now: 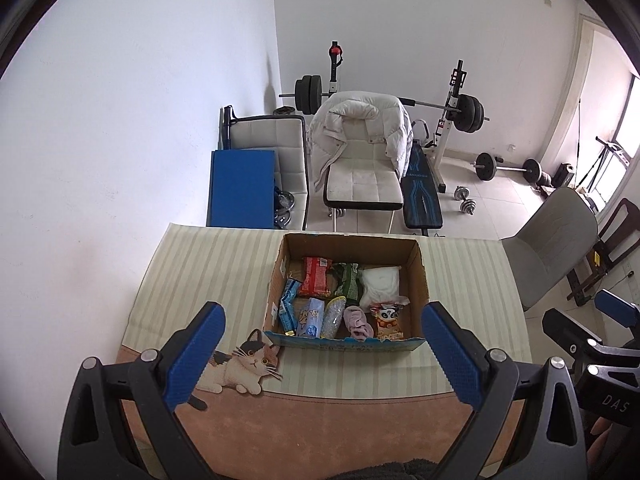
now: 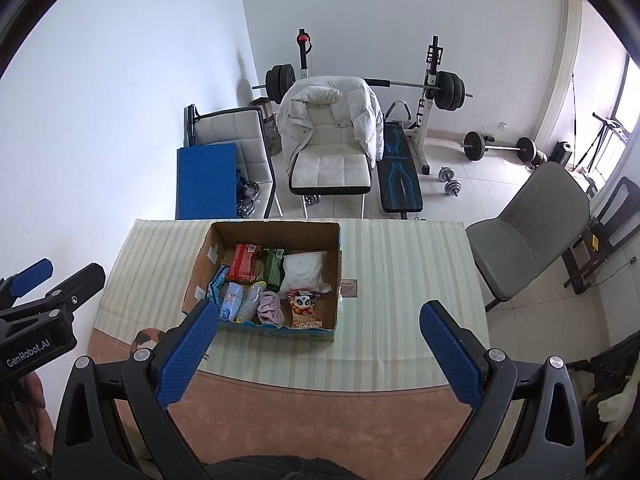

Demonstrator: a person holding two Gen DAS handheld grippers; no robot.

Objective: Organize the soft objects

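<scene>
Soft objects (image 1: 358, 322) fill the box (image 1: 420, 276), beyond both spread grippers (image 1: 320, 354).

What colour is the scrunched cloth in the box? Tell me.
Pale pink cloth, lying by the panda snack packet; left wrist view shows it best.

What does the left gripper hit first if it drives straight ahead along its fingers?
Probably the cardboard box: the open left gripper frames its near blue-printed wall, with bare tablecloth before it. Height is unclear; it might pass over the rim onto the pink cloth.
</scene>
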